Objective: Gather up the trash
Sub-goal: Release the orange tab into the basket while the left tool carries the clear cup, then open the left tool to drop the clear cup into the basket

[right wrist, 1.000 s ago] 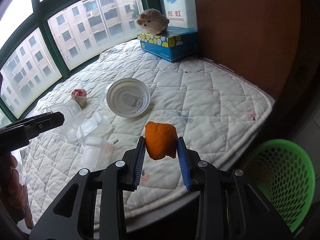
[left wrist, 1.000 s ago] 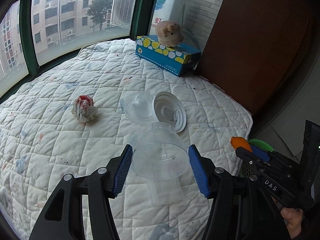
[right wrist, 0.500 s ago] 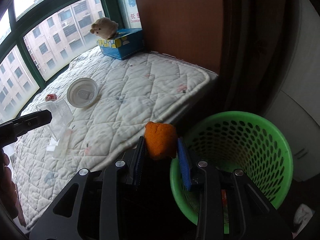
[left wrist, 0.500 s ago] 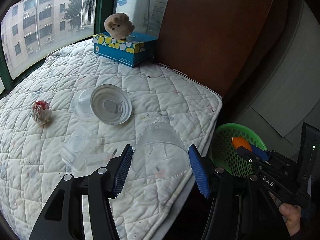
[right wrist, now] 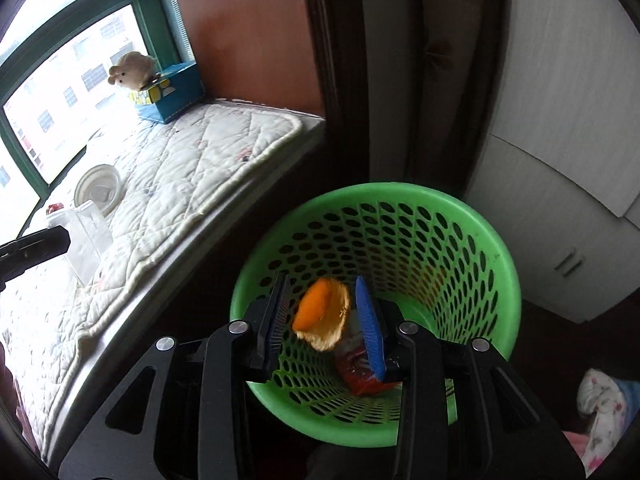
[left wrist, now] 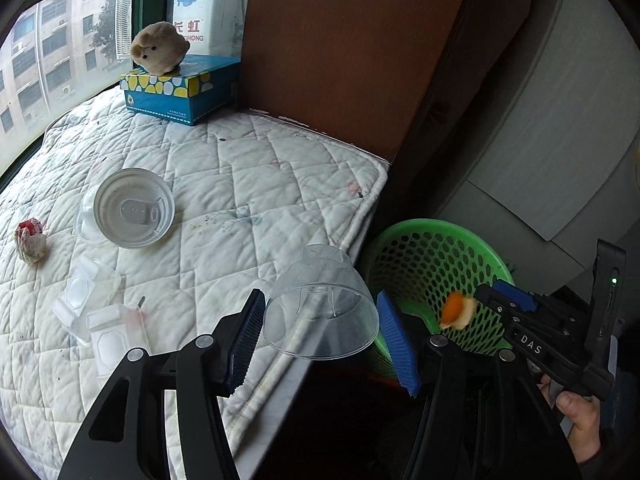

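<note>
My left gripper (left wrist: 321, 296) is shut on a clear plastic cup (left wrist: 320, 308), held mouth toward me over the edge of the quilted mattress (left wrist: 260, 168), just left of the green mesh basket (left wrist: 432, 225). My right gripper (right wrist: 321, 282) hangs above the basket's (right wrist: 376, 190) mouth. Its jaws are opening, and a blurred orange peel (right wrist: 320, 314) sits loose between them, clear of the left pad. In the left wrist view the orange peel (left wrist: 456, 314) shows just past the right gripper (left wrist: 486, 292), over the basket. A red wrapper (right wrist: 360, 376) lies in the basket's bottom.
On the mattress lie a white lid (left wrist: 132, 208), a crumpled red-and-white wrapper (left wrist: 30, 238) and clear plastic boxes (left wrist: 92, 304). A blue tissue box (left wrist: 180, 92) with a plush toy (left wrist: 158, 48) stands at the back. A brown panel and a white cabinet flank the basket.
Both grippers swung right, from over the mattress to the basket. The right jaws have parted and the orange peel has come loose. The left still holds the cup.
</note>
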Tool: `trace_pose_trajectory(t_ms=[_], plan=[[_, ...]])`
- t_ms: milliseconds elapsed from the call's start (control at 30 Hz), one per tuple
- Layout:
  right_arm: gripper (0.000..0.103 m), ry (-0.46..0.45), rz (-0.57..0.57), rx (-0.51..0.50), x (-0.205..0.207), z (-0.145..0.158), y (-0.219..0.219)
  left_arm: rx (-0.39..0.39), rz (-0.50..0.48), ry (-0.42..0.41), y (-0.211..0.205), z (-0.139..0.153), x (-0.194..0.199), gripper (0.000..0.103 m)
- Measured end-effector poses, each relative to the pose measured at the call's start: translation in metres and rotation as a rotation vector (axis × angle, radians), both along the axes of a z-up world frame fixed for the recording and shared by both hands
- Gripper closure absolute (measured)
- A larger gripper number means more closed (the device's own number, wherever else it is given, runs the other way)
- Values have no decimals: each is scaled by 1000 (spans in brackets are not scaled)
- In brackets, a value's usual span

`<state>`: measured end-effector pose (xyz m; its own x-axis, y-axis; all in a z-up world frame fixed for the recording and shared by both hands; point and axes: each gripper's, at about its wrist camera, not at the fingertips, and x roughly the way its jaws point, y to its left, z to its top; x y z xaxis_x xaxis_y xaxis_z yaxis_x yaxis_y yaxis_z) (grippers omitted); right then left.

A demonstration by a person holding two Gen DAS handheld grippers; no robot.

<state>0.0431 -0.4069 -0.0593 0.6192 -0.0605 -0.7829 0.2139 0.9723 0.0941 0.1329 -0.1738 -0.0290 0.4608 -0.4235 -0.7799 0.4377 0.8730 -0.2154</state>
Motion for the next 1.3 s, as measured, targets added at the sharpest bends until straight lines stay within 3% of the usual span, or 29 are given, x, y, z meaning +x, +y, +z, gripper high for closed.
trace_pose_trajectory(t_ms=[367,700,933,1067,1300], plan=[[57,-16,-62,10,-22,4,-29,16,-88,31,-50,-15,-5,47],[41,-58,-107,18,-47,13,-51,55,-168,72,-102,-36,-10,45],[38,-70,-137,34,-59,14,-64,59,-228,93,-133,-45,-19,43],[38,-69,-144,38,-61,14,-66,54,-246,95,-142,-46,-23,33],[37,-72,-134,43,-62,15,-63,61,-229,72,-130,-38,-23,32]])
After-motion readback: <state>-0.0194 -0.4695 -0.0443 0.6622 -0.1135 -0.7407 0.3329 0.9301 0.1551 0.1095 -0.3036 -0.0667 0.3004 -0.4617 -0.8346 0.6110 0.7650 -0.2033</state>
